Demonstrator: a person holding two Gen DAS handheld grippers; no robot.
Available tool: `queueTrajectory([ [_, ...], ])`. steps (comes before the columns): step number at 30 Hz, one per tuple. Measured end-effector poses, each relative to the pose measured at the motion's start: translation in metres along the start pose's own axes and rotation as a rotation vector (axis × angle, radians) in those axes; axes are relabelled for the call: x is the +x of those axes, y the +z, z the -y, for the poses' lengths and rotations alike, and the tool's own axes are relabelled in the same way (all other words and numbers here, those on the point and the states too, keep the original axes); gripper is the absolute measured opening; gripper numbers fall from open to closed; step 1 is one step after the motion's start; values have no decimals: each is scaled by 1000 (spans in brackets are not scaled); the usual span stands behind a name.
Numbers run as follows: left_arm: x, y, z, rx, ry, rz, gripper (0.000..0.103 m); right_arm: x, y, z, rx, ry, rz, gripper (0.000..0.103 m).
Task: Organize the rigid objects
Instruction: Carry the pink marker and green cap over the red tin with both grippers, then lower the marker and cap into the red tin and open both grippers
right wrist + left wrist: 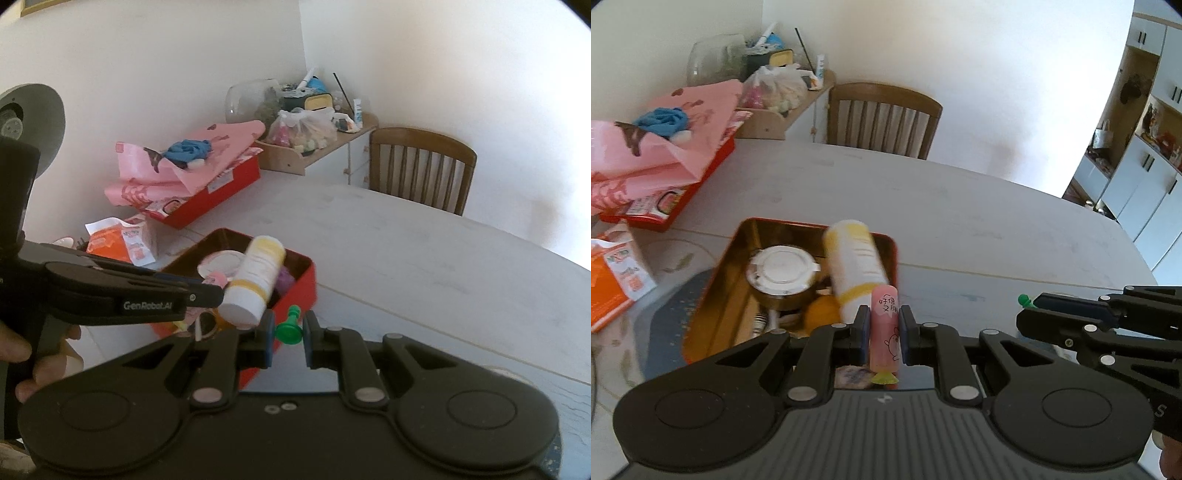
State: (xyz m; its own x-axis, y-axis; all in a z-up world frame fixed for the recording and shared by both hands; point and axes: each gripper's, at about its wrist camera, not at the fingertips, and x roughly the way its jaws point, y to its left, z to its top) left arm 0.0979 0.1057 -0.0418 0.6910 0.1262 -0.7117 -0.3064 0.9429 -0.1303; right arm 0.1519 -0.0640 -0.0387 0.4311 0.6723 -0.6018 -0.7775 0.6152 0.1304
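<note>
Beside the glossy red metal tin (890, 243), the left gripper (884, 334) clamps a smooth pink cylindrical stamp (884, 328), while the right gripper (289, 334) clamps a green plastic pawn-shaped piece (290, 329).

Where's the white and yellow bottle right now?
In the left wrist view the white and yellow bottle leans on the right side of the red tin, beside the round metal can, just beyond the left gripper.

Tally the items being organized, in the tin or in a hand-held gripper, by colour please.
Pink tube, in left hand-held gripper: 1
Green piece, in right hand-held gripper: 1
White-and-yellow bottle: 1
Silver-lidded can: 1
Orange round item: 1
Total: 5; other contents of the tin are unclear.
</note>
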Motion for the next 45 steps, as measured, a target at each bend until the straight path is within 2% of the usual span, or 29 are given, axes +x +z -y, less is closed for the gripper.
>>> queueTrajectory([
  [12, -2, 2, -71, -13, 56, 2, 16, 38, 9, -49, -27, 23, -41, 14],
  [19, 21, 6, -99, -4, 59, -55, 16, 75, 7, -76, -84, 19, -110, 14],
  [29, 60, 4, -105, 77, 51, -135, 16, 117, 4, -94, -130, 23, -187, 14],
  [39, 82, -1, -107, 83, 34, -195, 16, 135, -2, -92, -113, 13, -241, 14],
  [44, 84, -1, -108, 77, 21, -195, 16, 138, -5, -89, -86, 10, -270, 14],
  [45, 84, -1, -108, 74, 19, -197, 16, 138, -6, -88, -82, 14, -276, 17],
])
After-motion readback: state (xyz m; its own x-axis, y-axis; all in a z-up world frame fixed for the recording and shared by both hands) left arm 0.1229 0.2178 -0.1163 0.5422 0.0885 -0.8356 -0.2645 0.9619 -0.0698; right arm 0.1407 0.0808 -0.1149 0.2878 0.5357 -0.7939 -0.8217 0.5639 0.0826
